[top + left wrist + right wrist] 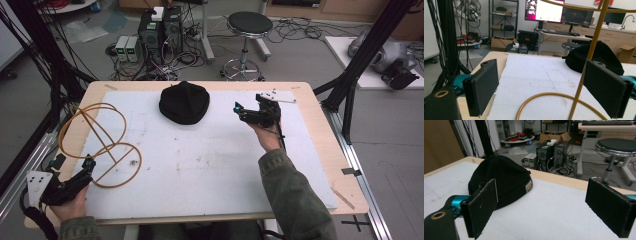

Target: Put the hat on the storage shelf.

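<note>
High view had my right claw [246, 111] released just beside the black beanie [184, 102], and my left claw [86, 167] released around the orange wire frame [100, 145].

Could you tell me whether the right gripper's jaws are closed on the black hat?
No, the right gripper has its jaws wide apart, with the black hat lying untouched beyond them.

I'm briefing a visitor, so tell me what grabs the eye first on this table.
The black beanie lies at the far middle of the white foam mat. A golden wire stand rises at the left edge, with the open left claw around one of its rods. The right claw, also open, points toward the beanie.
</note>
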Available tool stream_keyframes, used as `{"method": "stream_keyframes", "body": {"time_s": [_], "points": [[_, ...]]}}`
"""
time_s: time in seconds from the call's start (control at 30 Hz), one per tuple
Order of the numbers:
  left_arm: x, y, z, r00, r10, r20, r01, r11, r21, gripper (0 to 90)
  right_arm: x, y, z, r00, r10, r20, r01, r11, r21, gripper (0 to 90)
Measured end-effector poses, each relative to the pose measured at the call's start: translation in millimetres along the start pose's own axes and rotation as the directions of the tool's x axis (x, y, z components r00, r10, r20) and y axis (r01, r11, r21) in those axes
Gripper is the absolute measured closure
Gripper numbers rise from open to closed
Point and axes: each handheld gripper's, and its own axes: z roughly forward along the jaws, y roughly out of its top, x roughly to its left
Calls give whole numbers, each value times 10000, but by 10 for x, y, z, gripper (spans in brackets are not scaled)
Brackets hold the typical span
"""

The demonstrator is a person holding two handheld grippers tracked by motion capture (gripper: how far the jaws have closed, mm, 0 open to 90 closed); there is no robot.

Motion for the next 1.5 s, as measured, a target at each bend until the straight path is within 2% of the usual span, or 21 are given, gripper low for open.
{"method": "stream_keyframes", "body": {"time_s": [0.2,0.27,0.43,0.53,0.63,0.67,0.8,0.87,0.97,1.0,1.1,1.13,1.33,1.5], "points": [[-20,-5,24,9999,81,93,-82,10000,30,138,86,163,139,9996,-218,-194,217,9998,-8,98],[-25,-6,27,9999,95,118,-96,10000,28,138,156,229,252,9991,-288,-304,288,9996,-21,98],[-12,-4,12,9999,84,74,-84,10000,33,138,275,259,412,9980,-349,-527,348,9994,-39,98],[-7,-4,5,10000,73,64,-73,10000,21,138,389,254,602,9964,-418,-744,435,9988,219,98],[-4,-6,1,9999,62,83,-63,10000,28,138,451,277,692,9960,-418,-790,439,9987,248,98],[-4,-4,-2,9999,72,81,-72,10000,34,137,516,295,770,9956,-497,-798,512,9985,170,98],[7,-8,-10,9998,185,-33,-185,9998,51,136,588,322,888,9956,-405,-849,438,9984,367,98],[9,-7,-12,9997,251,-33,-251,9997,67,136,674,348,974,9960,-459,-770,475,9987,189,98],[6,-10,-9,9997,264,0,-264,9996,64,135,731,338,1036,9945,-511,-918,532,9984,200,98],[3,-10,-5,9996,272,24,-272,9996,48,136,789,309,1107,9931,-626,-989,663,9972,351,98],[5,-9,-3,9996,262,36,-262,9996,37,136,836,277,1184,9926,-656,-1020,712,9961,518,98],[7,-9,-4,9997,254,33,-254,9997,37,136,878,249,1264,9926,-661,-1014,726,9954,621,98],[36,-8,-5,9998,188,-31,-188,9998,30,136,981,168,1466,9930,-715,-939,791,9937,798,99],[36,-13,-2,10000,76,28,-76,10000,56,136,995,90,1595,9939,-809,-747,892,9892,1160,98]]}}
